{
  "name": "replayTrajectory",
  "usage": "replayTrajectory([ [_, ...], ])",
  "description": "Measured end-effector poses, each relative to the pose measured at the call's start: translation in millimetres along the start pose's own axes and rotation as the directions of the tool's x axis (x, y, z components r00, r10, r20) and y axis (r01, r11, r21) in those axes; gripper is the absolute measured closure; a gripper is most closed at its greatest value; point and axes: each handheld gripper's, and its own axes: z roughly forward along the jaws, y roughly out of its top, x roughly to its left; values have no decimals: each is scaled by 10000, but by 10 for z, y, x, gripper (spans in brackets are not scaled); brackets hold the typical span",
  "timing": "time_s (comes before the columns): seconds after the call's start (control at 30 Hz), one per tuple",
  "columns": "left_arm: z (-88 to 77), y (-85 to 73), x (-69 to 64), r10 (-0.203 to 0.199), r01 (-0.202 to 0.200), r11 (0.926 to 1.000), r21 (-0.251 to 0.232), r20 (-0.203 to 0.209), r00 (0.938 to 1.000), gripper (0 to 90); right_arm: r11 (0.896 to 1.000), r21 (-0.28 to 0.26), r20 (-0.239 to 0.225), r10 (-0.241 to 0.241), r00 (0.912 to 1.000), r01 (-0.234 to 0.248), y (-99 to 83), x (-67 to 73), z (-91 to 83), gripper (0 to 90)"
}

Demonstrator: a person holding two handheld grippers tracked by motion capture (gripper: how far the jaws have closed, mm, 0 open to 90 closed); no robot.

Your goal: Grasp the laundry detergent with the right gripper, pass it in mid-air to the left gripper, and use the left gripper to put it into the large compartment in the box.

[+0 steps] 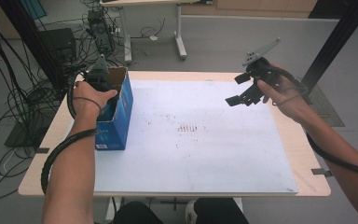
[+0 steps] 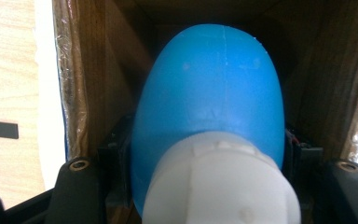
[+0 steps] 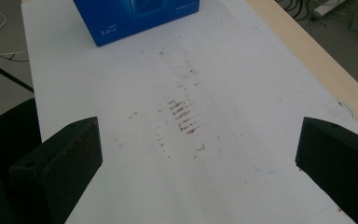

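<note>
White table sheet; left tool inside blue box, clamped on blue bottle; right tool wide open, empty.

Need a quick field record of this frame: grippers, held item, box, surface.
left gripper: inside the open blue cardboard box, shut on a blue plastic bottle with a white cap
right gripper: open, empty, held above the table's right side
box position: left part of the table, standing on the white sheet
surface: the sheet covers a light wooden table, reddish-brown smudges near its middle
</note>
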Motion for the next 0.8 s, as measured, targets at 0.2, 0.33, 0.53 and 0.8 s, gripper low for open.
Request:
replayTrajectory([
  [0.2,0,2,0,6,-6,10000,2,-5,10000,360,10000,24,-43,-6,10000,6,2,8,18,3],
  [0.33,0,0,2,6,-6,10000,-5,1,10000,360,10000,-3,-51,-24,10000,24,6,7,14,3],
  [0.53,0,-1,0,14,-14,10000,-10,-1,10000,361,10000,9,-76,-20,10000,20,7,11,10,3],
  [0.8,0,-3,-1,2,-2,10000,-22,3,10000,360,10000,-25,-82,-40,10000,40,26,19,-3,3],
])
